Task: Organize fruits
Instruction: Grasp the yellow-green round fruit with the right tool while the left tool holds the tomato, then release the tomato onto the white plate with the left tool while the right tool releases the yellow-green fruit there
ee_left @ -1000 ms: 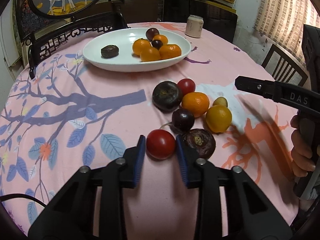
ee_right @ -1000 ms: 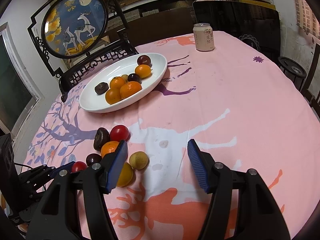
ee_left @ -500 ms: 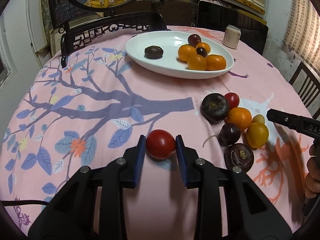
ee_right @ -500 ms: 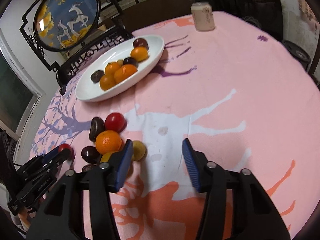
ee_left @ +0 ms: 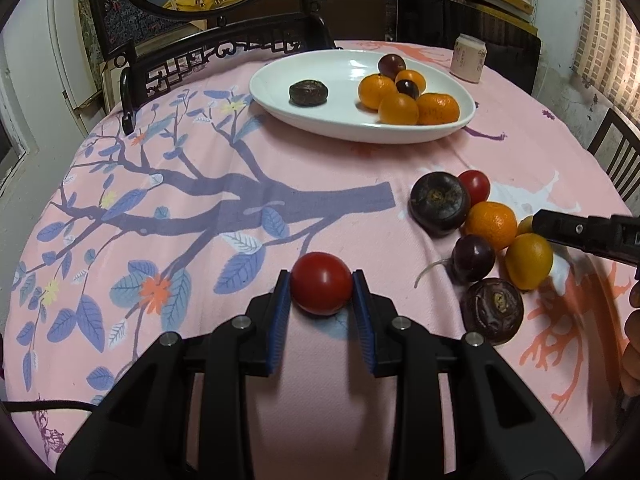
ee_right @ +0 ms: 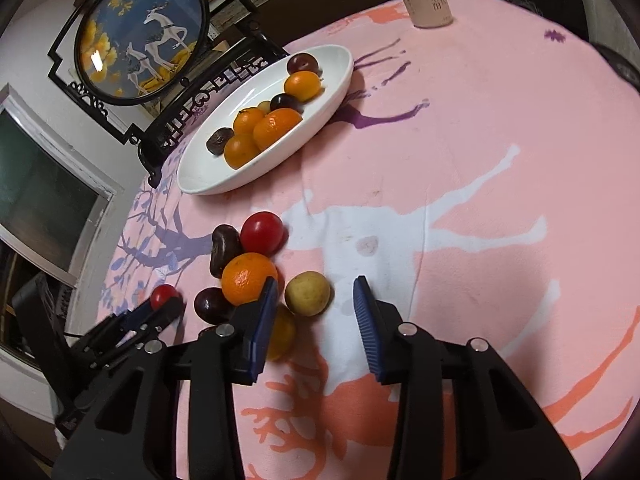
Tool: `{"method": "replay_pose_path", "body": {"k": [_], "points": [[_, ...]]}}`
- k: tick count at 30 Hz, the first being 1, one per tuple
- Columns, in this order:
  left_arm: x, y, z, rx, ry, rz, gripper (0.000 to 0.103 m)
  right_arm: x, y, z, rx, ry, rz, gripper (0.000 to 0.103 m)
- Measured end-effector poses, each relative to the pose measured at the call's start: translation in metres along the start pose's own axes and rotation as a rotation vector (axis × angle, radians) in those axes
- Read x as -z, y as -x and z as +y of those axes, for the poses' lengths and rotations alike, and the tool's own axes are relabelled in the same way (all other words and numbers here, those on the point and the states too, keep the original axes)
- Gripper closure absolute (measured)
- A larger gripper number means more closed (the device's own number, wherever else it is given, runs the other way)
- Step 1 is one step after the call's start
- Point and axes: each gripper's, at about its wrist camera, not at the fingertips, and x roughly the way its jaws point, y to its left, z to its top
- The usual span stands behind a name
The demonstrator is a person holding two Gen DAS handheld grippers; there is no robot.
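My left gripper (ee_left: pixel 321 294) is shut on a red tomato (ee_left: pixel 321 283), held left of the loose fruit pile; it also shows in the right wrist view (ee_right: pixel 163 295). The pile holds a dark fruit (ee_left: pixel 439 204), a second tomato (ee_left: pixel 474 186), an orange (ee_left: pixel 491 224), a plum (ee_left: pixel 473 258), a yellow-orange fruit (ee_left: pixel 529 260) and a wrinkled dark fruit (ee_left: pixel 494 312). My right gripper (ee_right: pixel 316 308) is open over a small yellow fruit (ee_right: pixel 308 294), its left finger beside the orange (ee_right: pixel 249 278). A white oval plate (ee_left: pixel 340 120) at the back holds oranges, plums and a dark fruit.
A beige can (ee_left: pixel 468 58) stands behind the plate. A dark carved chair back (ee_left: pixel 208 60) and a round framed deer picture (ee_right: pixel 144 36) sit at the table's far left edge. Pink patterned cloth (ee_right: pixel 480 140) covers the round table.
My left gripper closed on the tomato and carried it left, away from the pile. My right gripper dropped toward the pile and narrowed around the small yellow fruit.
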Motion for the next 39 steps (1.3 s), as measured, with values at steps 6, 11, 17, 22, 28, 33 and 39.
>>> {"method": "replay_pose_path", "body": {"k": [6,11,17,22,28,33,39], "points": [[-0.001,-0.003,-0.001,-0.004,-0.007,0.002,0.072,-0.002,-0.006,0.004,0.011,0.010,0.000,0.072],[-0.001,-0.003,-0.001,-0.002,-0.008,-0.001,0.072,0.001,-0.005,0.008,0.008,0.039,0.002,0.078],[-0.006,0.003,0.003,-0.004,0.022,-0.029,0.073,0.002,0.016,0.012,0.161,0.090,-0.152,0.079],[-0.048,0.006,0.011,-0.029,0.039,-0.083,0.073,-0.021,0.022,0.018,0.117,0.087,-0.166,0.078],[-0.109,-0.013,0.007,-0.008,0.068,-0.109,0.073,-0.071,0.019,0.053,0.109,0.142,-0.213,0.078],[-0.133,-0.034,0.001,-0.025,0.061,-0.111,0.073,-0.108,-0.006,0.062,0.148,0.143,-0.229,0.078],[-0.140,-0.060,0.003,-0.011,0.063,-0.083,0.070,-0.137,-0.047,0.048,0.142,0.108,-0.172,0.077]]}}
